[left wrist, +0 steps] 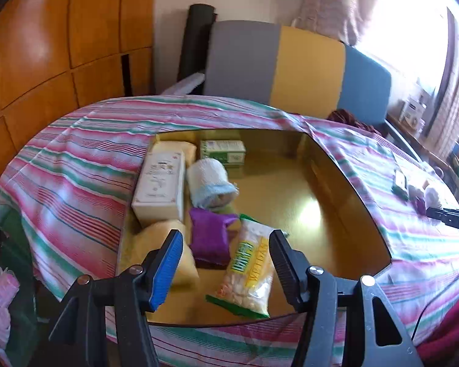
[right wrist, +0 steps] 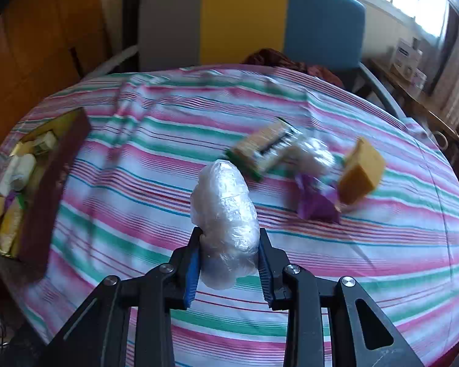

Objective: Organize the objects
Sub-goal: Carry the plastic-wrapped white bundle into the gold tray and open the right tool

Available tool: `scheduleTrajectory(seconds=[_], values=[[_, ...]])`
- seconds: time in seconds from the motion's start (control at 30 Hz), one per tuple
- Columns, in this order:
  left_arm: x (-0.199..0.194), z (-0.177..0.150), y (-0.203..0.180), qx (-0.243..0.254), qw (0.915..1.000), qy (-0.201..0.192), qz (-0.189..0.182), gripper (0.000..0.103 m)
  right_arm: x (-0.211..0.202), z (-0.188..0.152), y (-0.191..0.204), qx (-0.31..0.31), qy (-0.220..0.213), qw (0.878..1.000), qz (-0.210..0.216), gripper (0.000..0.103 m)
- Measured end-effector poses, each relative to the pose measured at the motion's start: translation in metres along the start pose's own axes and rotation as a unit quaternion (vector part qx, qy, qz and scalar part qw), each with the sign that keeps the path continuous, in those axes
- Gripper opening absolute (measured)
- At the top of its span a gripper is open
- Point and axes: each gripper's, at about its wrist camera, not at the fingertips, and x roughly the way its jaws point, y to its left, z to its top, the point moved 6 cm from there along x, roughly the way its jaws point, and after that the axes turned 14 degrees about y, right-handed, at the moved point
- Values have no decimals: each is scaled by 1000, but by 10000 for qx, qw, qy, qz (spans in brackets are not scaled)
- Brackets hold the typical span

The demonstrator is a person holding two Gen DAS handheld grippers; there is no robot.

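My left gripper (left wrist: pixel 225 260) is open above the near end of a gold-lined box (left wrist: pixel 321 202). The box holds a white carton (left wrist: pixel 160 183), a rolled towel (left wrist: pixel 209 180), a green box (left wrist: pixel 223 151), a purple pouch (left wrist: pixel 209 235), a snack bag (left wrist: pixel 248 275) and yellow packs (left wrist: pixel 165 235). My right gripper (right wrist: pixel 229 263) is shut on a white plastic-wrapped bundle (right wrist: pixel 225 214), held above the striped cloth (right wrist: pixel 137 183). The same box (right wrist: pixel 36 195) lies at the far left of the right wrist view.
On the cloth ahead of my right gripper lie a striped packet (right wrist: pixel 266 150), a clear wrap (right wrist: pixel 313 156), a purple wrapper (right wrist: pixel 315 202) and a yellow block (right wrist: pixel 362 171). A grey, yellow and blue headboard (right wrist: pixel 248 21) stands behind. Wooden cabinets (left wrist: pixel 46 46) are at left.
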Motion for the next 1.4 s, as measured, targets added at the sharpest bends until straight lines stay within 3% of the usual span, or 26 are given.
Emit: scheduleTrajectory(seconds=[0.17,0.3,0.43,0.6,0.67,0.73,0.87,1.0,1.4], values=[[-5,1,13,-266,9995,-32,161,59,-31,16,117,-941,-347,9922,734,33],[-8,0,20,-390,9990,-85,225,59,-41,18,209,-1632,-338,9784,1224,34],[-10,-1,24,-459,9986,-102,227,59,-23,10,273,-2083,-28,9683,1380,34],[-7,-3,28,-531,9984,-48,195,59,11,-3,311,-2332,577,9586,1530,37],[-6,-4,28,-527,9984,-49,214,59,22,-6,317,-2393,735,9554,1566,37],[-7,-4,28,-529,9983,-54,230,59,27,-10,320,-2378,861,9532,1659,49],[-8,-3,27,-525,9981,-64,303,59,27,-14,316,-2247,867,9537,1802,56],[-16,-1,24,-479,9980,-161,388,59,17,-13,307,-2089,764,9542,2001,71],[-30,4,-1,-148,9987,-279,409,59,-23,-5,258,-1650,135,9673,1919,74]])
